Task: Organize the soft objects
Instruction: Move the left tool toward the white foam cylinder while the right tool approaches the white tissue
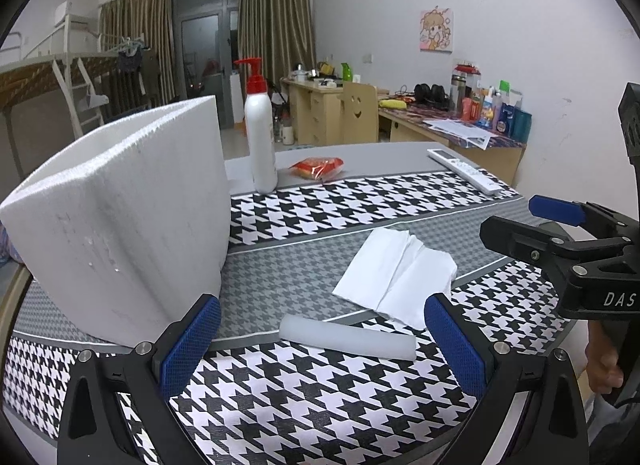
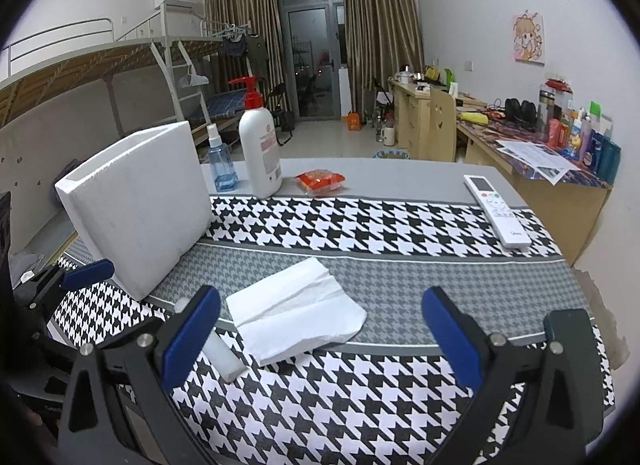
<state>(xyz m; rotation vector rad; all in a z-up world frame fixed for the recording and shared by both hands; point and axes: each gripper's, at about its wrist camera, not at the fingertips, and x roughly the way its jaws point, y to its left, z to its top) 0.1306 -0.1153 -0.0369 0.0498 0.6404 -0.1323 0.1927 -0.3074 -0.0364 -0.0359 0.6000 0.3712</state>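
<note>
Left wrist view: left gripper [image 1: 322, 339] fingers spread, empty, approaching translucent white foam stick [image 1: 347, 337] at lower centre; next, straddle and close; right gripper [image 2: 320, 337] likewise spread over folded white tissue [image 2: 296, 315]

White walls, brown curtains [image 2: 380, 21] flanking a dark glass door [image 2: 310, 61], a bunk bed [image 2: 100, 61], 2 wooden desks [image 2: 528, 169].

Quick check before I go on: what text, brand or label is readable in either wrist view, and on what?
"DAS": white letters on the right gripper body, cut off by the edge of the left wrist view.
Pump bottle: pink label print, too small to read.
Remote control: buttons and logo too blurred.
Red packet: nothing legible.
</note>
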